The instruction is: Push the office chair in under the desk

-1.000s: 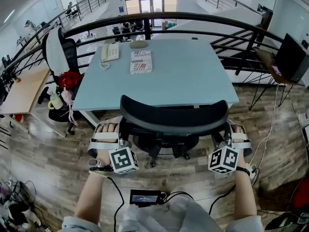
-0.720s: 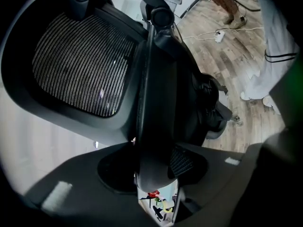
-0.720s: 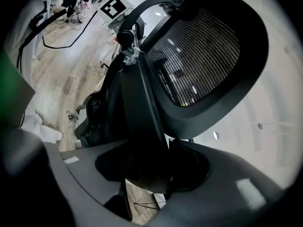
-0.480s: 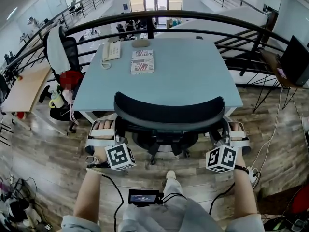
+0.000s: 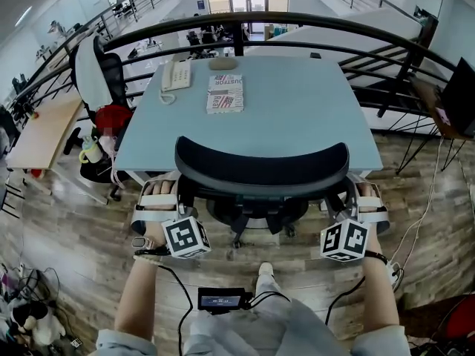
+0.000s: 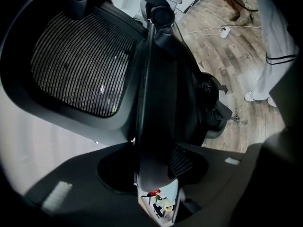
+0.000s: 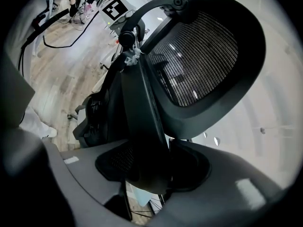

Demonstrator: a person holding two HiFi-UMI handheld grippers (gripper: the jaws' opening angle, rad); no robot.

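The black office chair [image 5: 261,170] stands at the front edge of the light blue desk [image 5: 297,102], its curved backrest towards me and its seat partly beneath the top. My left gripper [image 5: 169,196] is shut on the backrest's left edge, my right gripper [image 5: 358,199] on its right edge. In the left gripper view the black frame bar runs between the jaws of the left gripper [image 6: 151,174], beside the mesh back [image 6: 80,65]. The right gripper view shows the same: the right gripper [image 7: 149,167] clamps the frame bar under the mesh back [image 7: 203,51].
A telephone [image 5: 175,74] and a booklet [image 5: 225,93] lie on the desk's far part. Behind it runs a black railing [image 5: 297,21]. Left stand a second chair [image 5: 87,76], a red bag [image 5: 111,117] and a wooden table [image 5: 41,128]. A power strip [image 5: 393,273] lies right.
The chair has rolled forward towards the desk with both grippers on it; its backrest now overlaps the desk's front edge more. My shoe has come into view below.
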